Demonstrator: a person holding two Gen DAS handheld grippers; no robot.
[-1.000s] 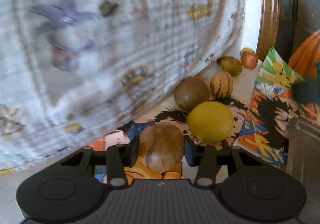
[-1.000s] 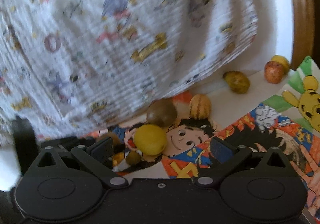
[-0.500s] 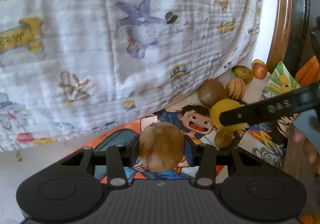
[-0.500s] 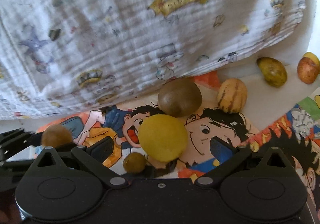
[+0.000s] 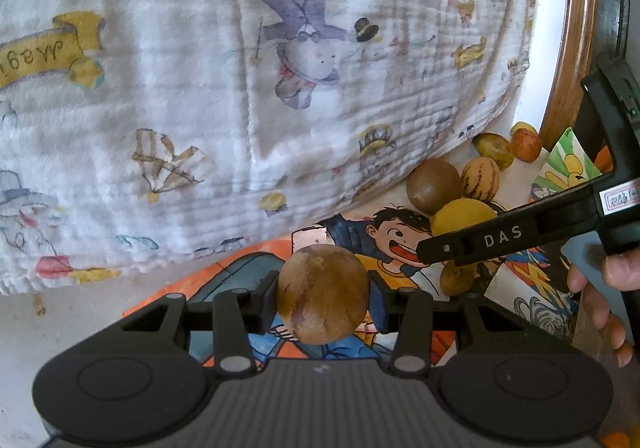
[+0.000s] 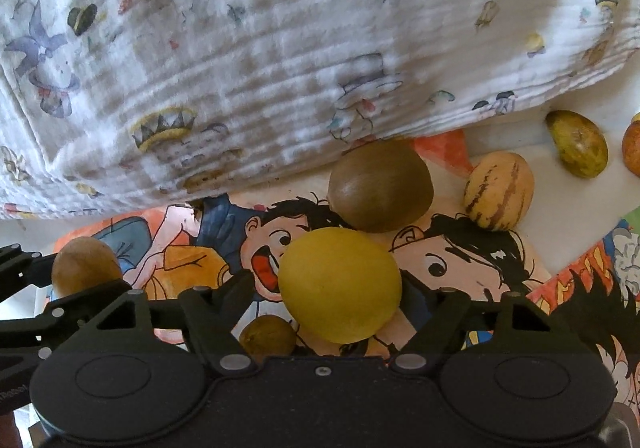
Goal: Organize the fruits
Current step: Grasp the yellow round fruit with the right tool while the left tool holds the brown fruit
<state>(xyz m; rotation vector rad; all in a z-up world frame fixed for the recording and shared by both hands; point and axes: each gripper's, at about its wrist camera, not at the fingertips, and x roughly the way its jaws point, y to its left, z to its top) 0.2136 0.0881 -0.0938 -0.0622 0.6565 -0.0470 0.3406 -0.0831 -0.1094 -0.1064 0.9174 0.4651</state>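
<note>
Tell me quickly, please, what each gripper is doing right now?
Left gripper: shut on the brown fruit.
Right gripper: open, its fingers either side of the yellow fruit, not yet clamped.

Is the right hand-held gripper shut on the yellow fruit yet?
Not yet: the right hand-held gripper brackets the yellow fruit, fingers spread, gaps visible.

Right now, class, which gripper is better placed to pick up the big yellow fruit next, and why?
The right gripper. Its open fingers already sit either side of the yellow fruit, while the left gripper is full, shut on a brown fruit.
</note>
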